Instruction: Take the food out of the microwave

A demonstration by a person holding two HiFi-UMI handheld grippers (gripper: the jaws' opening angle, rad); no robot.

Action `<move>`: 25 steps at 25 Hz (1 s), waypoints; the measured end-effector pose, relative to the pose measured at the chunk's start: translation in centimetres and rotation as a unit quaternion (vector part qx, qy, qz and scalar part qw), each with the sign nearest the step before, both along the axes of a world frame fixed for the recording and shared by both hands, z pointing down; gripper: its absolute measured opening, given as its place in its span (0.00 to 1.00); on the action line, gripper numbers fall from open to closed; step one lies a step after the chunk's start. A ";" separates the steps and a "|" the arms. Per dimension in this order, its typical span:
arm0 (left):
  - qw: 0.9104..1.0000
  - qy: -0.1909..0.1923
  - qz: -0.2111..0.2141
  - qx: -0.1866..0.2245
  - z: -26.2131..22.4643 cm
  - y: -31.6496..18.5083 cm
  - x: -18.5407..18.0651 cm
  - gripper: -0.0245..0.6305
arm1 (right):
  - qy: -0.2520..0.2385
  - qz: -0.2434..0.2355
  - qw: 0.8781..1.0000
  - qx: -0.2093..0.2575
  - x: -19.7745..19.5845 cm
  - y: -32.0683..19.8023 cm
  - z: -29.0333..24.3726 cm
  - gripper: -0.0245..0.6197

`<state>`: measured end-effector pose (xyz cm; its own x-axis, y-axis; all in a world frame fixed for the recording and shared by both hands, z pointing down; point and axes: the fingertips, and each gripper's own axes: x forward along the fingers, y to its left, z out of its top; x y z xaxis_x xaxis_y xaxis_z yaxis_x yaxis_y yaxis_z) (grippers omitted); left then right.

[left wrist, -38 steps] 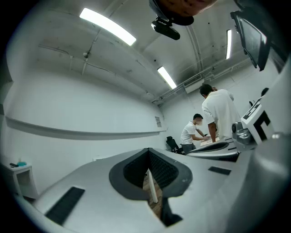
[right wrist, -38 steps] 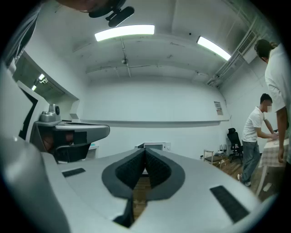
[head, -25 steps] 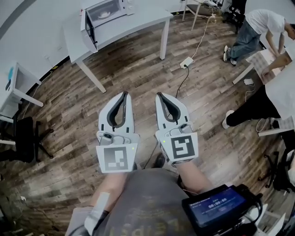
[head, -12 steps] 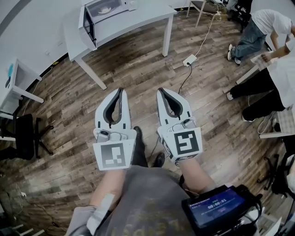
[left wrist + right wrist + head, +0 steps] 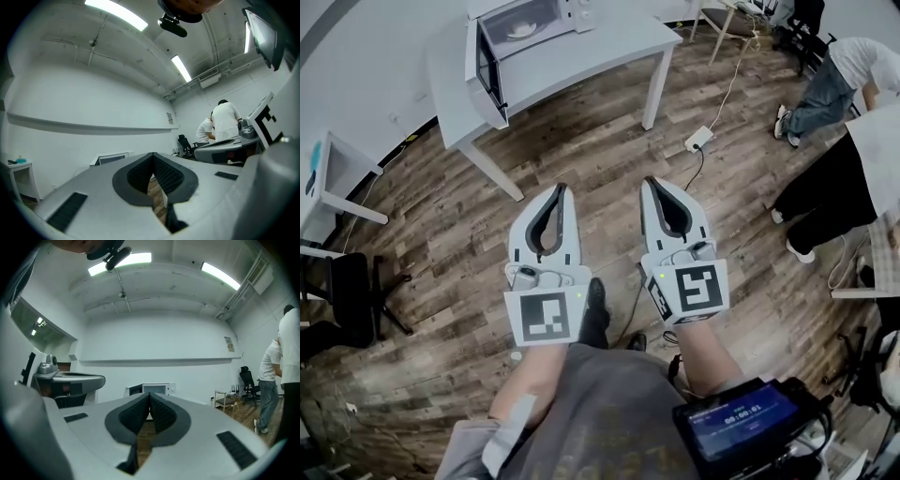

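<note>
Both grippers have travelled forward over the wooden floor [image 5: 581,159] since the earlier frames, and the white worktop [image 5: 581,61] with the microwave [image 5: 567,11] now sits lower and nearer in the head view; a dark shoe [image 5: 596,305] has come into sight between the two handles. Left gripper [image 5: 562,188] and right gripper [image 5: 648,182] point level, side by side and a little apart, out over the bare floor and well short of the worktop. Each gripper's own view shows its jaws closed tip to tip, the ribbed dark pads meeting at the front, with only floor showing through the gap behind them and nothing gripped. The microwave stands at the far edge of the worktop with its door [image 5: 488,67] swung wide open toward the left. The food [image 5: 523,29] lies inside the lit cavity on a pale plate, too small to describe further. In the right gripper view the microwave appears straight ahead, just above the closed tips; in the left gripper view it lies off to the left of them. A white power strip [image 5: 700,139] lies on the floor beside the worktop's right leg, with a cable running from it. Two people [image 5: 825,141] stand at the right edge of the room, a black chair [image 5: 347,300] at the left.
</note>
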<state>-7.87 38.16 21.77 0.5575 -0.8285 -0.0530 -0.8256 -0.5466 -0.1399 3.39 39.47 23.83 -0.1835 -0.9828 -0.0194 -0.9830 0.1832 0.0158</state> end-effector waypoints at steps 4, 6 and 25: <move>1.000 0.008 0.002 0.006 -0.1 -4.9 -0.7 0.05 | 0.008 -0.004 1.000 0.002 -1.3 -4.5 0.1 0.05; 1.000 0.012 0.004 0.011 -0.4 -7.0 -1.2 0.05 | 0.008 -0.005 1.000 -0.001 -1.9 -6.6 0.1 0.05; 0.999 0.024 0.008 0.020 -1.4 -18.3 -0.4 0.05 | 0.021 -0.010 1.000 0.010 -1.7 -18.1 -1.9 0.05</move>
<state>-8.24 19.89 20.39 0.5672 -0.8159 -0.1124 -0.8228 -0.5551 -0.1224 1.66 21.33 21.94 -0.2049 -0.9783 -0.0320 -0.9774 0.2027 0.0605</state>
